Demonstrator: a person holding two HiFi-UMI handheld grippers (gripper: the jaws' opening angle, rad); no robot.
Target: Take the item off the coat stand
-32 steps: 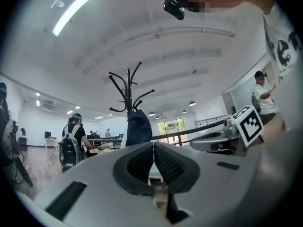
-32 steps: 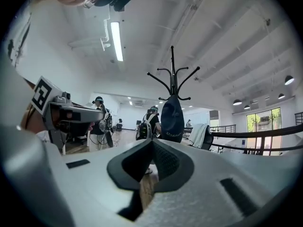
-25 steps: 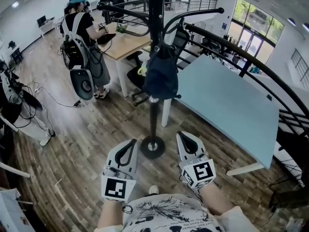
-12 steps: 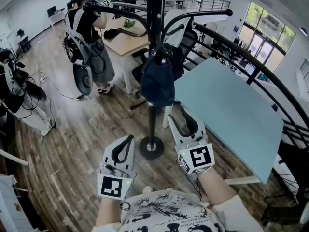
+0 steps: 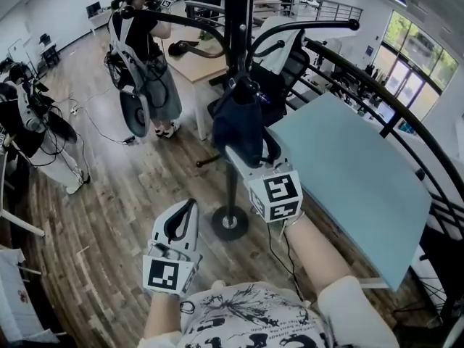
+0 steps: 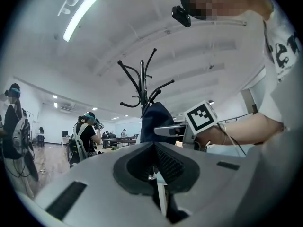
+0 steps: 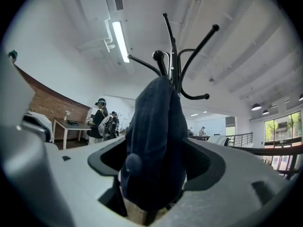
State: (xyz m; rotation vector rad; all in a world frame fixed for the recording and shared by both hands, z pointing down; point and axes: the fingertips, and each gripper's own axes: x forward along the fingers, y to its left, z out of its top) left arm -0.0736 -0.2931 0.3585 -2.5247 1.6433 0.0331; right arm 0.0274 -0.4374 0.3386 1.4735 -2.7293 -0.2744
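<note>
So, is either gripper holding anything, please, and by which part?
Nothing is held yet. The right gripper stands open around the lower end of the dark blue item on the coat stand; the left gripper is shut, empty.

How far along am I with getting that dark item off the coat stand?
Done: the right gripper is up at the dark blue item, jaws apart either side of it. In hand: nothing clamped yet; the left gripper sits low, shut and empty. Left: close, then lift the item off the coat stand.
</note>
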